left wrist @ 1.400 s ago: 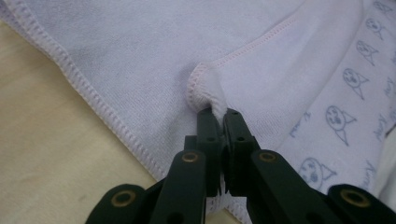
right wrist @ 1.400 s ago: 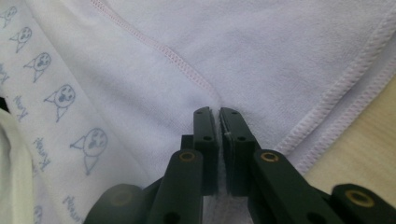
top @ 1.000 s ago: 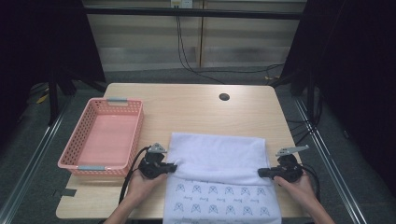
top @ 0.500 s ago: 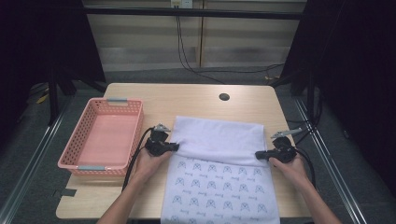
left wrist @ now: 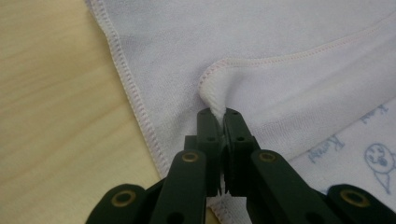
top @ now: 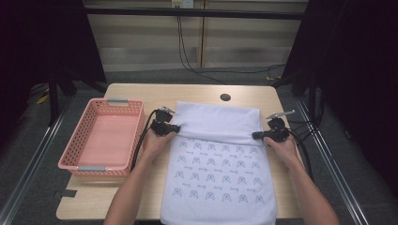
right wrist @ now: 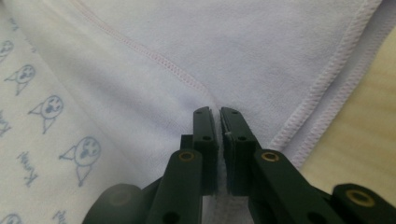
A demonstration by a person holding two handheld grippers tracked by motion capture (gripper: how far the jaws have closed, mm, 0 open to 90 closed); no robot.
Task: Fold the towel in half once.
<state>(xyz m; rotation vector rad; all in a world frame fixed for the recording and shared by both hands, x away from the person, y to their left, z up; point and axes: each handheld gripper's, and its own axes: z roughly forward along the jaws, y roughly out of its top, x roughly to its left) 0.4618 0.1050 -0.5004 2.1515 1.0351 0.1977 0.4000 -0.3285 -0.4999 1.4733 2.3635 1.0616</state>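
A pale lilac towel (top: pixel 218 159) with small printed figures lies on the wooden table (top: pixel 141 93), its far part folded back so the plain side (top: pixel 220 123) faces up. My left gripper (top: pixel 174 128) is shut on the folded edge at the towel's left side; in the left gripper view the stitched hem (left wrist: pixel 212 95) is pinched between the jaws of the left gripper (left wrist: pixel 218 114). My right gripper (top: pixel 256 135) is shut on the same fold at the right side, with cloth (right wrist: pixel 154 70) caught between the jaws of the right gripper (right wrist: pixel 217 114).
A pink plastic basket (top: pixel 70 161) stands empty at the table's left. A dark round hole (top: pixel 225 97) sits near the far edge. Bare wood shows beyond the towel, and cables (top: pixel 141 140) trail from both grippers.
Both grippers have carried the towel's folded edge away from the person, toward the far side. More of the printed side now lies uncovered on the table.
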